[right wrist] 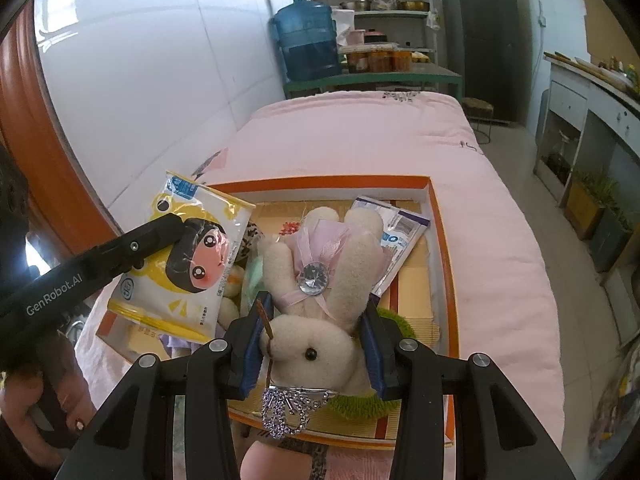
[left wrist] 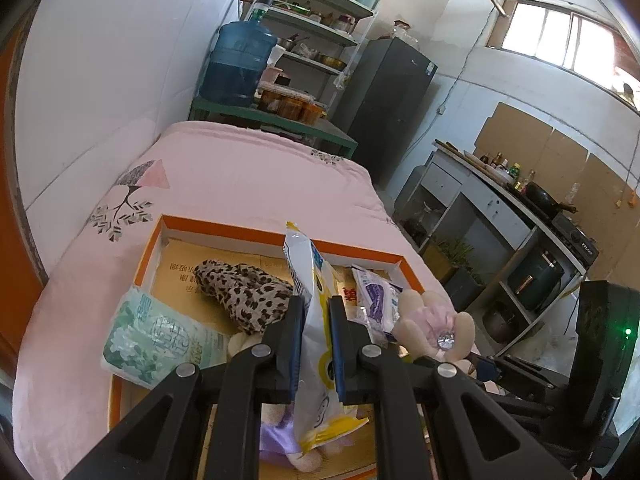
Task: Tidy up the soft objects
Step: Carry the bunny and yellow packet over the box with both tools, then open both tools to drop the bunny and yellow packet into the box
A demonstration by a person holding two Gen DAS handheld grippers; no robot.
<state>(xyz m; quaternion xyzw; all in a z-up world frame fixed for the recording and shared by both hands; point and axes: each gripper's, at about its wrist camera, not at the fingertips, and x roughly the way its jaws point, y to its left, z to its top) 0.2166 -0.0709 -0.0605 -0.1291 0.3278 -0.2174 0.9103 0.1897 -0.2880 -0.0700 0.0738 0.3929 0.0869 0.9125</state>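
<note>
Bunny (right wrist: 320, 276): we hold this soft toy in our right gripper (right wrist: 316, 344). It has a pink bow with a shiny gem on it. A silver crown hangs by its head. It is up over the near part of the box.
Right gripper: its blue pads are clamped on the bunny's head, one on each side.
Bag (left wrist: 316, 344): we hold this white and yellow pack in our left gripper (left wrist: 316, 344). It has a cartoon face on it. It stands up tall over the box.
Left gripper: its jaws are squeezed tight on the bag.
Box (right wrist: 448, 256): it is flat with an orange rim. It lies on the pink bed (left wrist: 256, 176). It has a yellow floor.
Spotted cloth (left wrist: 244, 284): it lies in the box, near the middle.
Green pack (left wrist: 156, 332): it leans on the box's left rim.
Purple pack (left wrist: 376, 292): it lies in the far right corner of the box.
Green fuzzy thing (right wrist: 396, 322): it lies in the box, under the bunny. We cannot tell what it is.
Hand (right wrist: 60, 412): it grips the left gripper's handle, low on the left in the right view.
Water jug (left wrist: 238, 64): it stands on a green table past the bed.
</note>
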